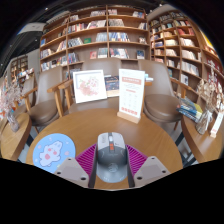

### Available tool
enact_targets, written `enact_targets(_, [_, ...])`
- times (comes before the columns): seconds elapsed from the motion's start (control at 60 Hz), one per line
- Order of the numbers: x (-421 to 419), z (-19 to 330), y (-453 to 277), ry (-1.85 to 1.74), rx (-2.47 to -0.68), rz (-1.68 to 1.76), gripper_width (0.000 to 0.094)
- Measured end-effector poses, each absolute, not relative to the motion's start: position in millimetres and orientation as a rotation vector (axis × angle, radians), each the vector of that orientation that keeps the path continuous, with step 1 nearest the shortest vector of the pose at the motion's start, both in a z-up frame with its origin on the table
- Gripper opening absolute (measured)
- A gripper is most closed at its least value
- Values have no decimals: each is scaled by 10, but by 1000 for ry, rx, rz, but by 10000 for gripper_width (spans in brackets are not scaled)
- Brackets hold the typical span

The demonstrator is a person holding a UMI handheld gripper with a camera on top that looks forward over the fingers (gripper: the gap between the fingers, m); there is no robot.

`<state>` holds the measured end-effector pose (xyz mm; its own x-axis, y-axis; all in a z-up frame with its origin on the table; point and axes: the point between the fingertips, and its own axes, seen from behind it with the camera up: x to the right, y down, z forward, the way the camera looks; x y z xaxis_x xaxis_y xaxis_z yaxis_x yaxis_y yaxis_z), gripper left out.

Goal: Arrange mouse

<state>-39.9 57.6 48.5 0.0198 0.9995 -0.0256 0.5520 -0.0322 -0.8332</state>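
Fingers [88, 160] with pink pads on the gripper [113, 160] reach forward over a round brown wooden table [105, 125]. A small grey computer mouse [111, 143] sits between the pads, and they seem to press on both its sides, so the gripper looks closed on it. Just to the left of the fingers lies a round light-blue mouse mat with a pink picture [52, 151], flat on the table. Beyond the fingers, at the far side of the table, stand a white sign with a picture [89, 85] and a tall white and orange card [131, 92]. Wooden chairs [47, 108] stand by the table. Tall wooden shelves full of books [100, 35] fill the back of the room.
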Motion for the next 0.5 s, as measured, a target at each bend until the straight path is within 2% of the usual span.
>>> enact_targets(0.083, [-402, 651, -6, -1639, -1637, 972, 447])
enact_targets(0.167, [-477, 659, -526, -1662, -1625, 1003, 446])
enact_targets(0.317, [-524, 388, -1191, -1740, -1603, 960, 448])
enact_targets(0.5, [-516, 97, -1539, -1777, -1580, 919, 459])
